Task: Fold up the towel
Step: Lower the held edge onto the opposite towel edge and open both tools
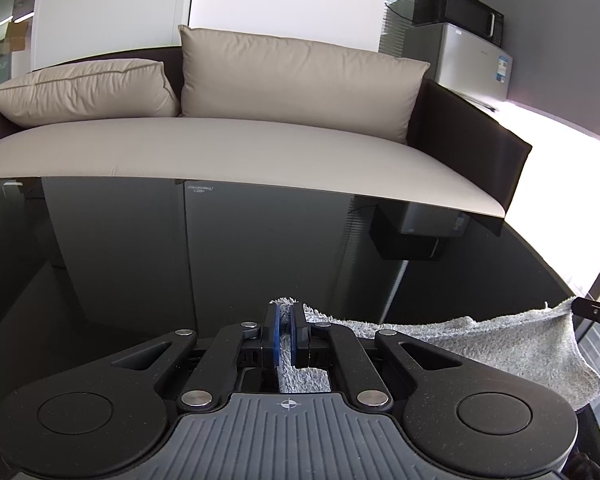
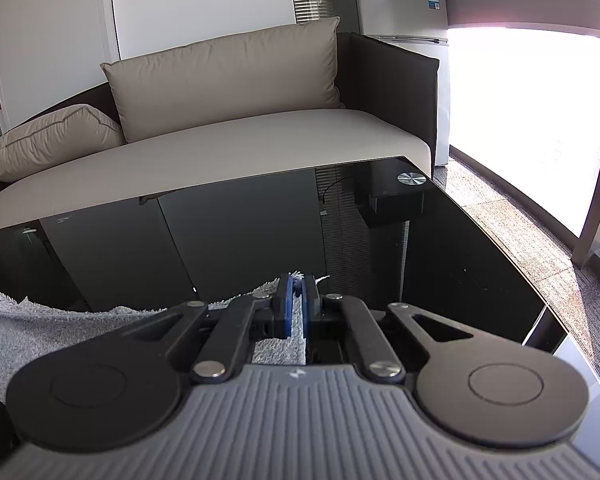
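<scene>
Left gripper (image 1: pixel 286 320): blue pads clamped narrow on one corner of the grey towel (image 1: pixel 500 344). Right gripper (image 2: pixel 298 294): clamped likewise on another corner. Towel: slung between both, sagging toward 3 o'clock in the left view and 9 o'clock in the right, above the black glass table (image 1: pixel 180 260). Beige sofa (image 1: pixel 220 148) at 12 o'clock; fridge (image 2: pixel 392 4) at 1 o'clock.
</scene>
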`<control>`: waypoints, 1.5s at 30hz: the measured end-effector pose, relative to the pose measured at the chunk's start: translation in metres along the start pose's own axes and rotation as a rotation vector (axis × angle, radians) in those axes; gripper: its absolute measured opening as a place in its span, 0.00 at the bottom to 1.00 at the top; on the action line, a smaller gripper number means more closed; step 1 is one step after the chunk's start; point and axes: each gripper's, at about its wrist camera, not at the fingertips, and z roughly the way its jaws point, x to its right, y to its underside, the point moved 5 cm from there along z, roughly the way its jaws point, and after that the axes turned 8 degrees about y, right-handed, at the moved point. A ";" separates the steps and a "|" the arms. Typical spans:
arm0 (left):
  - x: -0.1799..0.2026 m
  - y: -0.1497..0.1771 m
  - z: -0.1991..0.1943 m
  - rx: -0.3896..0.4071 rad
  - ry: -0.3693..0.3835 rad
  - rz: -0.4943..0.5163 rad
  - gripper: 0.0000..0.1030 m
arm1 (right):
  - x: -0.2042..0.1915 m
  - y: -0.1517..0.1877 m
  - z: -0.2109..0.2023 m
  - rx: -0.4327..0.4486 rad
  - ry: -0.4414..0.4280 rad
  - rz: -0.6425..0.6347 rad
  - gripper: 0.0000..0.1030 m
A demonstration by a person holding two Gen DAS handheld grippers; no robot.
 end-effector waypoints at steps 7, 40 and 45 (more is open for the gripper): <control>-0.002 -0.002 0.007 -0.002 -0.009 -0.008 0.05 | -0.001 0.000 0.009 -0.015 -0.002 0.002 0.05; -0.010 0.002 0.007 -0.028 -0.039 -0.014 0.56 | 0.003 0.003 0.016 -0.039 0.021 -0.005 0.07; -0.008 0.007 0.003 -0.039 -0.045 -0.011 0.82 | 0.003 0.006 0.015 -0.045 0.022 -0.001 0.30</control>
